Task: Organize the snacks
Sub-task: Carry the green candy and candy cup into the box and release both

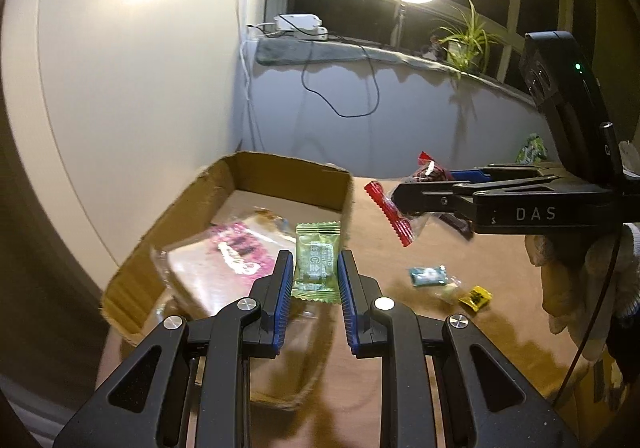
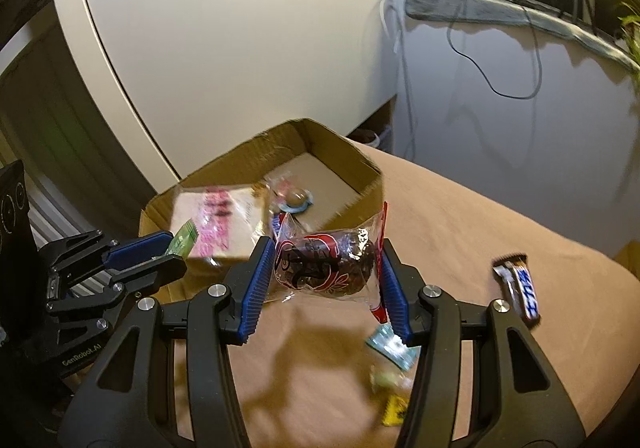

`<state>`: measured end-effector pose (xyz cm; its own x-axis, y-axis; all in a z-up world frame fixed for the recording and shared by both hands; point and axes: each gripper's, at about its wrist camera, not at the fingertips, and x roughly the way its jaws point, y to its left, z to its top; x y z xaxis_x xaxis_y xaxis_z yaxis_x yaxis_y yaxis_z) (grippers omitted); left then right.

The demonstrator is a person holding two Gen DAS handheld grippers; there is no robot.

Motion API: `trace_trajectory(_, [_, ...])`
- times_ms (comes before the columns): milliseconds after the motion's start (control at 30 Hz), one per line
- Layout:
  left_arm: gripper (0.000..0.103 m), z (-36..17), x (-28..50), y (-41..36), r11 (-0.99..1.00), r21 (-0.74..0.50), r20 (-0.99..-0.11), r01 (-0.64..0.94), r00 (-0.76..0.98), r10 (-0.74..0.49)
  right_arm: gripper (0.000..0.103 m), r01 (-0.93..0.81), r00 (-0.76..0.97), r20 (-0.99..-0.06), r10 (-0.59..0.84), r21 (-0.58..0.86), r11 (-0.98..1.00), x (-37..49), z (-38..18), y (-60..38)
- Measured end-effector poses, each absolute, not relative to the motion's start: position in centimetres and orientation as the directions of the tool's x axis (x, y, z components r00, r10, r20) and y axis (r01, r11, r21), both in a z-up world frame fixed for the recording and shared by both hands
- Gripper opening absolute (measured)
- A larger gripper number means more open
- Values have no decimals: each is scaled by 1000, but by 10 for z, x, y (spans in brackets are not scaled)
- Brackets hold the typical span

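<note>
Brown tabletop (image 1: 420, 248), blurred cardboard box (image 1: 248, 184), left hand-held gripper (image 1: 314, 272) clamping green sachet (image 1: 316, 260), right hand-held gripper (image 2: 326, 268) clamping red-wrapped snack (image 2: 324, 264).

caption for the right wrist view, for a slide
Right gripper holds a red-wrapped snack near the cardboard box; left gripper carries a green packet.

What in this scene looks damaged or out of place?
The cardboard box has a ragged, torn top rim. Several snacks lie loose on the table outside it: a teal packet, a yellow candy and a chocolate bar.
</note>
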<state>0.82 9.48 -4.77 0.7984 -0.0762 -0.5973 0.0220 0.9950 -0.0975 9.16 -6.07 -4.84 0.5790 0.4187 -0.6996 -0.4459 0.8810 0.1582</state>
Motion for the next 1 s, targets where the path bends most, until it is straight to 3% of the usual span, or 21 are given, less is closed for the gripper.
trace_trajectory(900, [22, -56, 26, 136, 991, -113, -615, -65, 789, -18, 55, -523, 510, -728, 458, 160, 837, 143, -61, 6])
trace_trajectory(1000, [27, -55, 26, 136, 991, -110, -615, -75, 789, -8, 56, -521, 515, -726, 456, 158, 839, 145, -61, 7])
